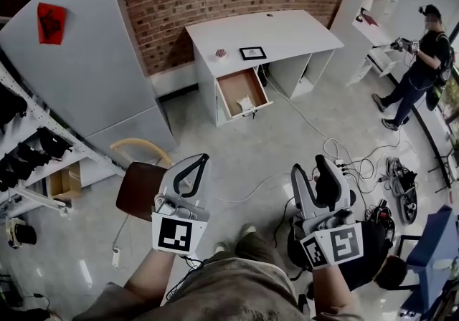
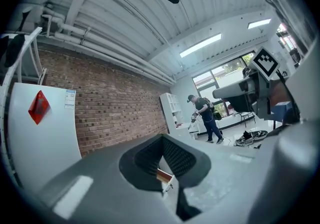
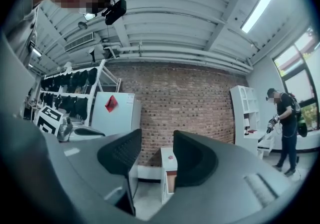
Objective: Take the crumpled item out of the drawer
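Crumpled item (image 1: 245, 103) in drawer (image 1: 231, 87), far from fingers (image 1: 327, 180)

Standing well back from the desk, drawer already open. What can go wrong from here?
1. A cable trails over the floor between the person and the desk, so the walk in could snag or trip on it.
2. The crumpled item lies close to the front panel of the drawer. A jaw may clip that panel.
3. The left gripper has its jaws together. Only the right gripper, open and empty, looks ready.
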Available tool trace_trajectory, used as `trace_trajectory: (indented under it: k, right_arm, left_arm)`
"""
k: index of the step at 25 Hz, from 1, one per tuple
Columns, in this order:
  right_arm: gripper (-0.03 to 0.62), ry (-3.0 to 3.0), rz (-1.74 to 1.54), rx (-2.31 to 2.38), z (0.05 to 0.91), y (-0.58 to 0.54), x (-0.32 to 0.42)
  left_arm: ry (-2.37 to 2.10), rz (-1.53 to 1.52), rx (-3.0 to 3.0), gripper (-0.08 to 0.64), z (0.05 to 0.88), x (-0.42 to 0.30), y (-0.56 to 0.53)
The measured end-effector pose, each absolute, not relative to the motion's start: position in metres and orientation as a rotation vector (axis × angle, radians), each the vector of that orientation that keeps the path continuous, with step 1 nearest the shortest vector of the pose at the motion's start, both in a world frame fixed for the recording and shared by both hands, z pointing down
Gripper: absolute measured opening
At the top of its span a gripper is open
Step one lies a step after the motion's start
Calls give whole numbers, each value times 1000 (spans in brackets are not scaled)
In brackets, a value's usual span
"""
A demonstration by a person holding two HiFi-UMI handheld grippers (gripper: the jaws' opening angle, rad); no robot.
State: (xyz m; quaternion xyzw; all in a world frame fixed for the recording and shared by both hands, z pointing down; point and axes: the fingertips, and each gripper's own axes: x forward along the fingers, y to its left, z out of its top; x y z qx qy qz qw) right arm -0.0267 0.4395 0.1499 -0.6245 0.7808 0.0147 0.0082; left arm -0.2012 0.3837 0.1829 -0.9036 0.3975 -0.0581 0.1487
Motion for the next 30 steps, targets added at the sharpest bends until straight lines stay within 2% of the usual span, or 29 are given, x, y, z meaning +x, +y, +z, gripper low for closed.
trace_trajectory:
  k: [13, 30]
  right_arm:
    - [233, 2463, 48, -1931, 180, 369, 15]
    - [244, 2599, -126, -1836, 220, 145, 117]
  left_arm:
    - [1150, -214, -2570, 0, 209, -166, 313]
    - [1246, -376, -2542, 0, 226, -70, 101]
